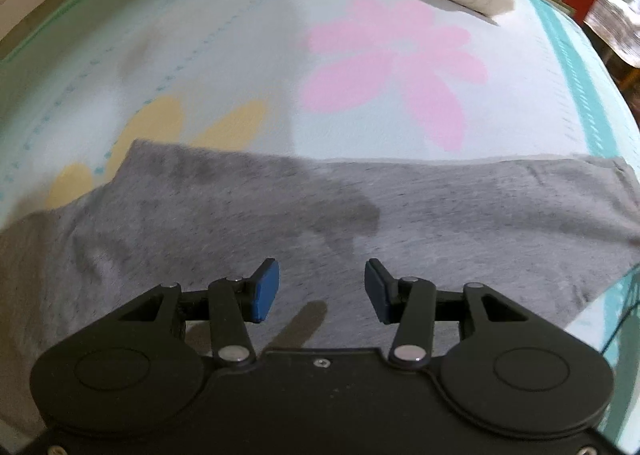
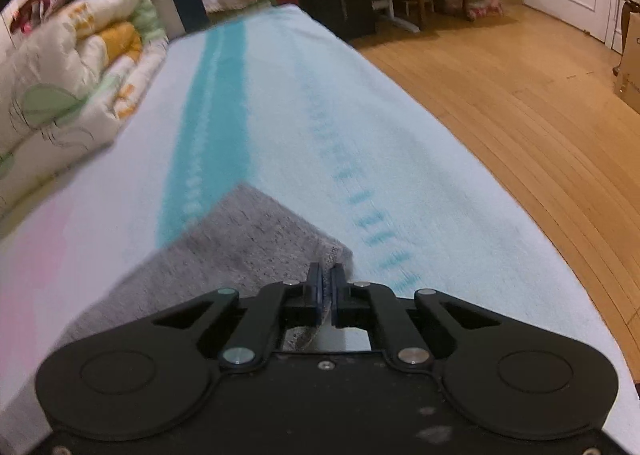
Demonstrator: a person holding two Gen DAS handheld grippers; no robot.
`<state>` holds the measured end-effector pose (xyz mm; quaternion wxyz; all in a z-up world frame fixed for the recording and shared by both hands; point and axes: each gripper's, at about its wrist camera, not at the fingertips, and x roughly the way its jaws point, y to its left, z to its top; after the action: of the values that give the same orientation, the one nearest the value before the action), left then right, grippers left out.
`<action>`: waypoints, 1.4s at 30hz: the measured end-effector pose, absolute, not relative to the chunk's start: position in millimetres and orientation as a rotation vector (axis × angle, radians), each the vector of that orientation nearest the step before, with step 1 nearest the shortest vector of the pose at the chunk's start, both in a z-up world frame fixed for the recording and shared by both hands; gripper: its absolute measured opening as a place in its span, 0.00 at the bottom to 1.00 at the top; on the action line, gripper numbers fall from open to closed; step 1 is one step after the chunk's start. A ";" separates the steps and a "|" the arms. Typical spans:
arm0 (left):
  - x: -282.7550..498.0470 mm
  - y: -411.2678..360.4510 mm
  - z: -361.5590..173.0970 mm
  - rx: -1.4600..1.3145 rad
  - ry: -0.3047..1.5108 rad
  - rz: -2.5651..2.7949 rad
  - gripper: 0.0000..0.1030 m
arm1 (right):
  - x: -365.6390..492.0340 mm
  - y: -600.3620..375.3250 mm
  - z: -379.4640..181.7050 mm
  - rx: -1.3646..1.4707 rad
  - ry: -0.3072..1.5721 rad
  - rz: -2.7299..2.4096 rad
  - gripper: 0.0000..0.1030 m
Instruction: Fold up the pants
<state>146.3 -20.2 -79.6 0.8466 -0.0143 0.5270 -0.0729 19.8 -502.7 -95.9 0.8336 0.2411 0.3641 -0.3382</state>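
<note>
Holding now: my right gripper (image 2: pixel 326 289) pinches the pants' (image 2: pixel 240 243) near right corner.
Left view: my left gripper (image 1: pixel 322 287) hovers spread over pants (image 1: pixel 280 207) on the bed (image 1: pixel 240 55); long axis runs left-right.
Right view: cloth extends far-left from the pinch.
Writing: none I can read.

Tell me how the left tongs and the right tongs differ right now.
The left tongs stand open with nothing between their pads; the right tongs are shut on the grey pants. The left tongs hover over the middle of the pants; the right tongs pinch an edge near the corner. Both are black with blue pads, above the same bedsheet.
</note>
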 end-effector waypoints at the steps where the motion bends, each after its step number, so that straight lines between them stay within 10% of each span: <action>1: 146.9 -25.5 -78.1 -0.018 1.107 -0.173 0.53 | 20.3 -501.8 -97.0 0.508 0.770 -0.717 0.05; 42: 200.2 -112.0 -111.1 0.057 1.121 -0.335 0.52 | 45.4 -473.1 -60.8 0.324 0.710 -0.632 0.17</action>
<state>200.2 -112.0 -111.1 0.8334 0.0271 0.5289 -0.1579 45.4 -473.1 -60.8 0.8765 0.1553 0.3404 -0.3030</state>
